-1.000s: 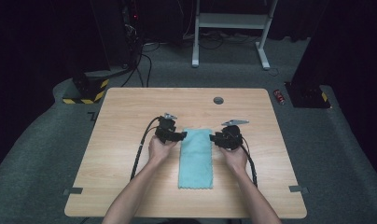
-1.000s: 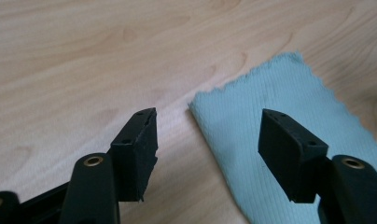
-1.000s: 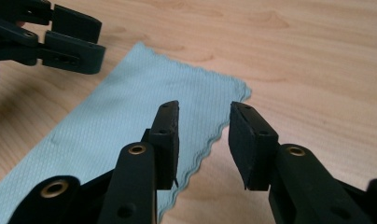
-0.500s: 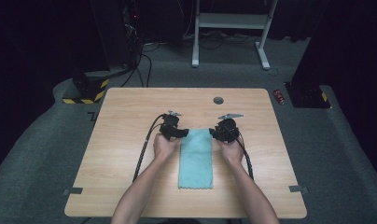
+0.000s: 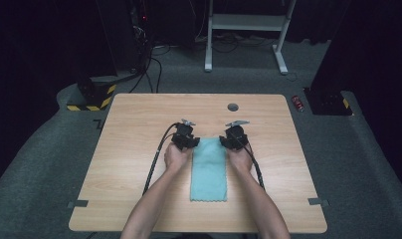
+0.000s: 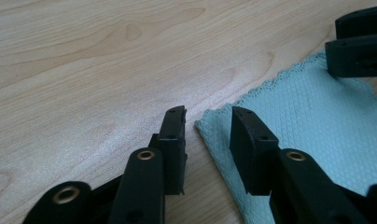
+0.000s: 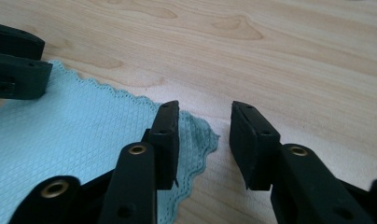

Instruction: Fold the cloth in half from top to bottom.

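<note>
The cloth (image 5: 209, 170) lies flat near the person's edge of the table (image 5: 129, 149), a long folded strip running away from the person, its scalloped near hem square to that edge. Both hands come in low alongside it, one on each flank, so each can take a far corner without crossing the other. The left gripper (image 6: 206, 122) hovers with its jaws spread, straddling the cloth's far left corner, one jaw over bare wood and one over the fabric. The right gripper (image 7: 203, 125) mirrors it at the far right corner, also spread, one jaw on the cloth's edge and the other on wood. Neither pinches anything yet. The matched placement suggests a two-handed grab, probably to lift or fold the strip evenly. Beyond them, a small dark disc (image 5: 233, 107) sits near the far edge.
</note>
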`<state>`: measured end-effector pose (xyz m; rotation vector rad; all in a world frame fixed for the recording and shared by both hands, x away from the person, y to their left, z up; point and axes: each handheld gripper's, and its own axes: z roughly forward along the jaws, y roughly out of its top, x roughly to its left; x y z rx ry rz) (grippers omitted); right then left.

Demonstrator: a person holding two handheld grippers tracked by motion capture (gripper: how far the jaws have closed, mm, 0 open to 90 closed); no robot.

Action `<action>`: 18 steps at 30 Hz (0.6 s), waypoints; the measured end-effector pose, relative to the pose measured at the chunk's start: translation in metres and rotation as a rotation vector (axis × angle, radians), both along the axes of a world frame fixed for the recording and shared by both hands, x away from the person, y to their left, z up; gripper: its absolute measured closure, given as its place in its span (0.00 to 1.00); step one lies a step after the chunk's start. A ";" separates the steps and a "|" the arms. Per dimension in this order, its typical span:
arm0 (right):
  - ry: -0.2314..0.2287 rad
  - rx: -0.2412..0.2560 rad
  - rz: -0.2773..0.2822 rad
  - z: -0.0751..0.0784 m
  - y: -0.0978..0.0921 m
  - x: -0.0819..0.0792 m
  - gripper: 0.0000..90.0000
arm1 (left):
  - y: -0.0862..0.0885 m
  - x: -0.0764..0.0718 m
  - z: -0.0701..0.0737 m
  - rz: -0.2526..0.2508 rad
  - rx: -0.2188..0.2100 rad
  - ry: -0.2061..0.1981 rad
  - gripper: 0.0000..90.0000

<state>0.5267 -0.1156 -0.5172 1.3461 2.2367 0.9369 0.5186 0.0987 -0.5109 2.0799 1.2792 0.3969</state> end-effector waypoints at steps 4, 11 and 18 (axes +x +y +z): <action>0.001 -0.001 0.008 0.000 0.001 0.000 0.82 | -0.003 0.000 0.000 -0.018 -0.003 -0.001 0.82; 0.004 0.001 0.043 0.000 0.003 -0.002 0.98 | -0.003 0.003 -0.001 -0.041 -0.031 0.022 0.98; 0.007 0.019 0.071 0.011 -0.003 -0.006 0.99 | 0.002 0.002 0.010 -0.085 -0.069 0.014 0.99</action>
